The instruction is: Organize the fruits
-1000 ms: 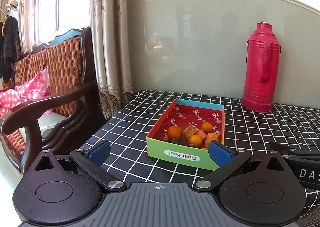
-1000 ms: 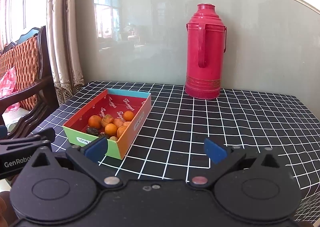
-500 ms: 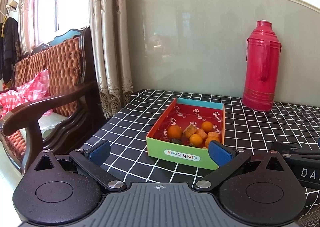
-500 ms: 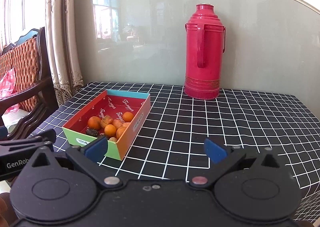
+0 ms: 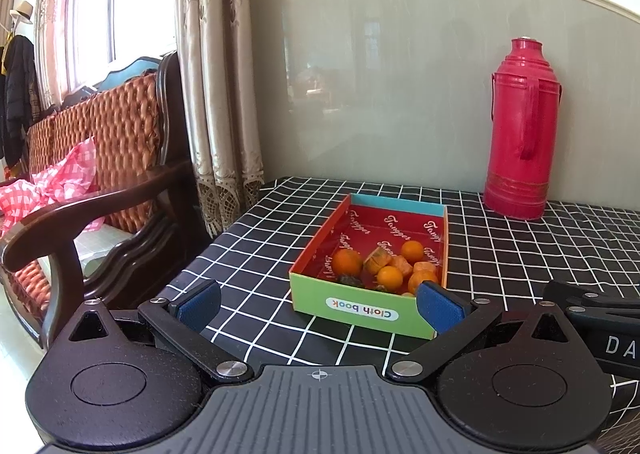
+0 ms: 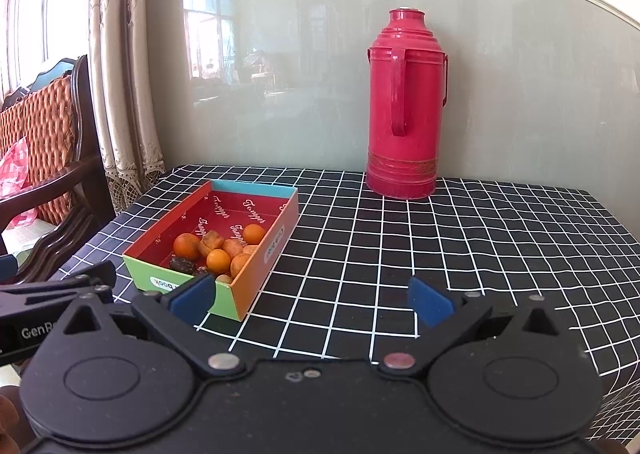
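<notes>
A shallow box [image 5: 370, 282] marked "Cloth book" on its green end and lined with red paper printed "Tanyger" is set on the black grid-patterned table [image 6: 400, 254]. Small orange fruits [image 6: 218, 260] are gathered in its near half. The left gripper [image 5: 318, 304] and right gripper [image 6: 312, 300] are held apart, empty, short of the box. "GenR" is read on the left gripper's side.
</notes>
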Motion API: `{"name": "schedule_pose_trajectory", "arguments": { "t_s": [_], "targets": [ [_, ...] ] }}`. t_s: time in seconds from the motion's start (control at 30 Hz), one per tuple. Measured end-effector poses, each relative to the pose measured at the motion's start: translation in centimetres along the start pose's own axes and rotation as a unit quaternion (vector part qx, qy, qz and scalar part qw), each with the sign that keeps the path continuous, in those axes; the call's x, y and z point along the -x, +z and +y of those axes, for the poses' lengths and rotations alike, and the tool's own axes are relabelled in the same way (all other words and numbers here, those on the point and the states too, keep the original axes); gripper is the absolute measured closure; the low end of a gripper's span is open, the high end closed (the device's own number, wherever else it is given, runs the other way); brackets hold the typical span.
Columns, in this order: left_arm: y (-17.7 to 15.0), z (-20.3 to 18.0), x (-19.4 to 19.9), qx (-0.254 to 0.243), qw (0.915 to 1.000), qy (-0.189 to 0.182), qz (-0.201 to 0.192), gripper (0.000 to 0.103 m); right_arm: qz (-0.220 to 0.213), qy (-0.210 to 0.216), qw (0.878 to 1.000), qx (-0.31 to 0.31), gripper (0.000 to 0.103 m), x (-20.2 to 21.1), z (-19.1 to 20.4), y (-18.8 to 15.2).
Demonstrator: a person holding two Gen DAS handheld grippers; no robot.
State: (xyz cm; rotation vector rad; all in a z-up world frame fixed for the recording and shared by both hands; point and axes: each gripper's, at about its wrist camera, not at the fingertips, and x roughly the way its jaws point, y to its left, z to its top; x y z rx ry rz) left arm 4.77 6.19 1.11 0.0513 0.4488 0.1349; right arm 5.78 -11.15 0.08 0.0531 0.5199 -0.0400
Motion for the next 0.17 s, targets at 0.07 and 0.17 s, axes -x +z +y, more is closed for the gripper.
{"name": "schedule_pose_trajectory", "arguments": {
  "t_s": [0.07, 0.17],
  "targets": [
    [-0.06, 0.10, -0.05, 0.005, 1.0000, -0.005, -0.003, 0.000, -0.003, -0.001, 1.000, -0.002, 0.006, 0.07, -0.04, -0.01],
    [-0.14, -0.05, -0.06, 0.002, 0.9999, -0.009, -0.005, 0.000, -0.003, -0.005, 1.000, -0.001, 0.006, 0.04, -0.03, 0.02]
  ]
}}
